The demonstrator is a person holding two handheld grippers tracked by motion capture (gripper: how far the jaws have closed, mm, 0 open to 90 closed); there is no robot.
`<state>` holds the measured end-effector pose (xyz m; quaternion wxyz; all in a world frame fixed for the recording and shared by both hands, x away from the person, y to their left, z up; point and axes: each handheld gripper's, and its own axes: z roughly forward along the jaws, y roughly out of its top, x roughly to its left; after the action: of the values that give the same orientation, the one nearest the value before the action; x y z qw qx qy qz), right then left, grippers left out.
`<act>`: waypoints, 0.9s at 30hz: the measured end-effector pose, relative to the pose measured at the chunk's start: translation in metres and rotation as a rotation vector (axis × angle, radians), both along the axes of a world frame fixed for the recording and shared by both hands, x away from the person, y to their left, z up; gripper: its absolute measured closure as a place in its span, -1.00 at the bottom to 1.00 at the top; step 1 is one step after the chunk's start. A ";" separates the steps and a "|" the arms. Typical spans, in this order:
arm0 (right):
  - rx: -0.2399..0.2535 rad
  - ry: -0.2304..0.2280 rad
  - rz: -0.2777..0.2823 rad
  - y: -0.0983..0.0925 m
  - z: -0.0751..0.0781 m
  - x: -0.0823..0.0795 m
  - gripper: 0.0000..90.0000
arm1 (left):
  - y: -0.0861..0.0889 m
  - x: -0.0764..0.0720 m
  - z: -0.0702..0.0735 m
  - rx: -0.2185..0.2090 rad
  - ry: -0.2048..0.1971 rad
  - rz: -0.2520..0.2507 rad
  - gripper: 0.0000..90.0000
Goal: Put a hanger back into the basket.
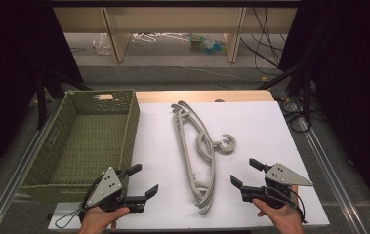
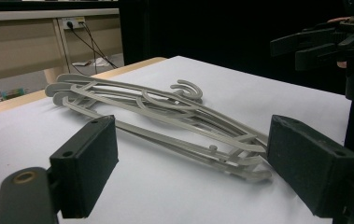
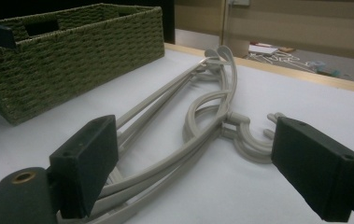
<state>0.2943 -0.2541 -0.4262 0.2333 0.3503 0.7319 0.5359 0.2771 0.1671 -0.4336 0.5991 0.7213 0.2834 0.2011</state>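
One green woven basket [image 1: 99, 131] sits at the left of the white table [image 1: 260, 126]. Beside the basket lies one stack of grey plastic hangers [image 1: 195, 151], at least two, exact number unclear. Two handheld grippers.

No readable text — none anywhere.

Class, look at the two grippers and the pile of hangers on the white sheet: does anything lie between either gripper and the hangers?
Nothing visible does. The hangers lie alone on the white sheet, with bare sheet between them and the open left gripper and open right gripper. The green basket stands off to the left, apart from them.
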 end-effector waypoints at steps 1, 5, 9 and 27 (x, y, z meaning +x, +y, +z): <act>0.000 -0.002 -0.009 0.000 -0.001 0.000 -0.65 | 0.000 0.000 0.000 -0.002 -0.001 0.000 -0.64; -0.004 0.005 -0.010 0.000 -0.001 0.001 -0.65 | 0.001 0.001 0.000 0.004 -0.006 -0.004 -0.64; -0.004 0.011 -0.008 0.001 -0.002 0.002 -0.65 | 0.001 0.000 0.000 0.005 0.000 0.000 -0.64; -0.068 0.196 -0.043 0.020 -0.008 0.034 -0.57 | -0.001 0.000 0.000 0.012 0.003 -0.006 -0.64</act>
<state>0.3285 -0.2345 -0.4347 0.1837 0.4085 0.7612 0.4690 0.2772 0.1657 -0.4336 0.5949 0.7260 0.2810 0.2001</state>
